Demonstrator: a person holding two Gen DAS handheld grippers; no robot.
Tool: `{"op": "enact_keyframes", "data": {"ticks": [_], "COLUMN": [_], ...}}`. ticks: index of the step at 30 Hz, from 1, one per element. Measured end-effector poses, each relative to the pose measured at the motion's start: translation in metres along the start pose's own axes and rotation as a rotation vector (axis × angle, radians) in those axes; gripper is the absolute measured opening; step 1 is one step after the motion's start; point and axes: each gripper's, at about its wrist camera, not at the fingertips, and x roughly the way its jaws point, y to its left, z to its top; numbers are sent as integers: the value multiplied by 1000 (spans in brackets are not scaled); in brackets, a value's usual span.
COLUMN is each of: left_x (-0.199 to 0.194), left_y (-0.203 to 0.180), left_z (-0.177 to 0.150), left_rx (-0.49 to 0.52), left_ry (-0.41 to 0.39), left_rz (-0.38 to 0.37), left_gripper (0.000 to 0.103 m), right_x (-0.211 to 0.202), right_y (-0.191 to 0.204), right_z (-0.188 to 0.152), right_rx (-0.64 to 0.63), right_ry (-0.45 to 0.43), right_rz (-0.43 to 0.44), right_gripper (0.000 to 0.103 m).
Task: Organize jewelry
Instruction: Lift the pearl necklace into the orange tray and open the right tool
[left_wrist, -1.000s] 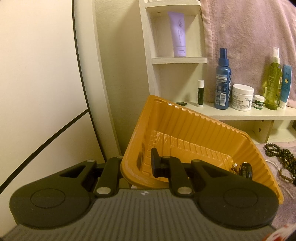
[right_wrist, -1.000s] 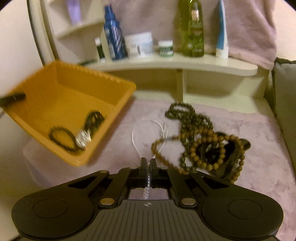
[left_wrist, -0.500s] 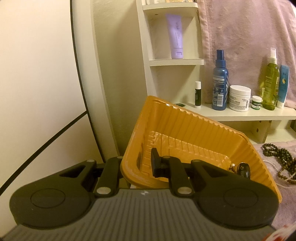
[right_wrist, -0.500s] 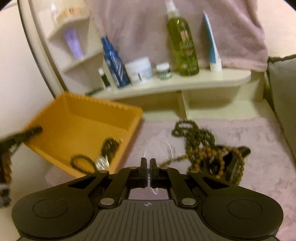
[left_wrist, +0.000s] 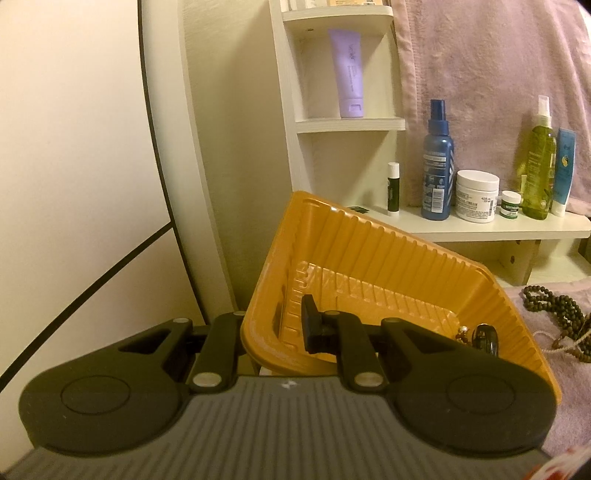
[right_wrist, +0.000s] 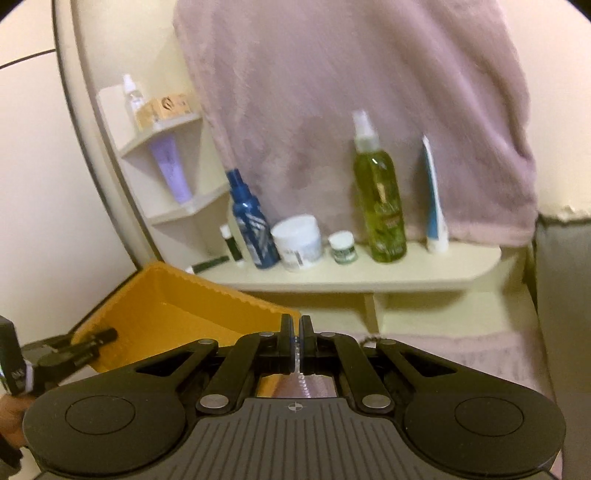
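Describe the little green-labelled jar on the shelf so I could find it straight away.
Look at the long cream shelf under the hanging pink towel, where the toiletries stand in a row. The small jar sits between the wide white tub and the tall yellow-green spray bottle. It is the shortest thing there, with a white lid over a dark green label.

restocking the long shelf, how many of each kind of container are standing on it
spray bottles: 2, blue and green
jars: 2, large white and small green-labelled
tubes: 1, blue and white
lip balm sticks: 1
total: 6
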Motion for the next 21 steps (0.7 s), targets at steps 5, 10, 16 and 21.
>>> {"op": "enact_keyframes", "data": {"ticks": [5,10,16,21], "left_x": [0,-1,-1,-1], "left_y": [0,0,1,2], "left_z": [1,0,0,0], "left_rx": [2,2,2,2], "left_ry": [-2,-7,-4,-4], "left_rz": [-4,-10,-14,-18], "left_gripper": [14,14,14,14], "right_x": [-3,-3,5,11], "right_y": [16,29,44,58], "right_z": [20,39,50,57], "right_rx": [-36,-62,-78,-77], "right_ry": [-22,-56,-70,-92], "right_rz": [36,71,103,149], "right_gripper": [2,2,2,2]}}
